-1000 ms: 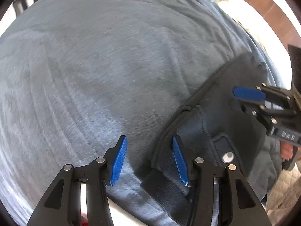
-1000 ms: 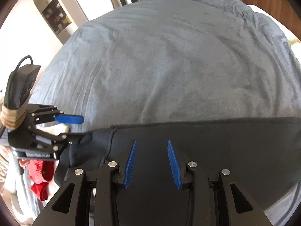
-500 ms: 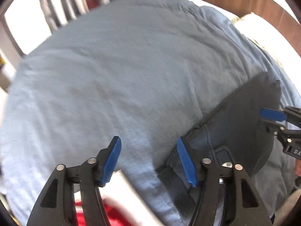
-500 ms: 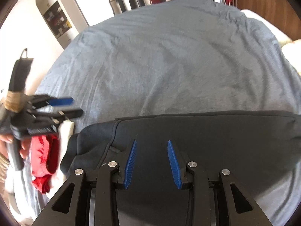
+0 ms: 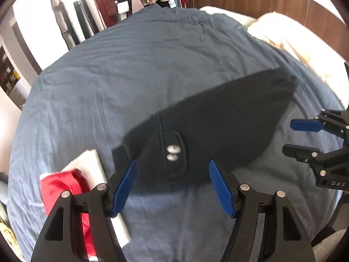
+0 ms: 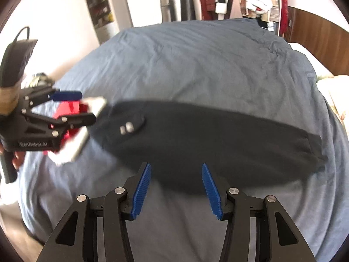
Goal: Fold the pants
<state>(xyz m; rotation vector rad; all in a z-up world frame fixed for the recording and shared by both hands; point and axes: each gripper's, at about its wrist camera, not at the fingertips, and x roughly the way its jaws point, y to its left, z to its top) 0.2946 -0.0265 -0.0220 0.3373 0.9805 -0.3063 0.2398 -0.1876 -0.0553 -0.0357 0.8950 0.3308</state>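
Both tools gape, holding nothing: left tool (image 5: 172,187), right tool (image 6: 175,191). Folded pants (image 6: 207,135) lie on the bed (image 6: 207,61), blanket bare beyond their far edge; red cloth (image 5: 65,185) beside the waistband.

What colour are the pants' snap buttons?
Silver snap buttons on black pants; clearest in left wrist view.

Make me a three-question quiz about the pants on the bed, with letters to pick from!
1. Where is the red cloth?
A. at the pants' snap end
B. on the pillow
C. on the pants

2. How many silver snaps show?
A. none
B. two
C. five

3. What are the left gripper and right gripper doing?
A. both pinching the pants
B. one holds the red cloth
C. both open, holding nothing

Answers: 1 A, it lies beside that end. 2 B, two shiny studs sit together. 3 C, both jaws stand apart with nothing between them.
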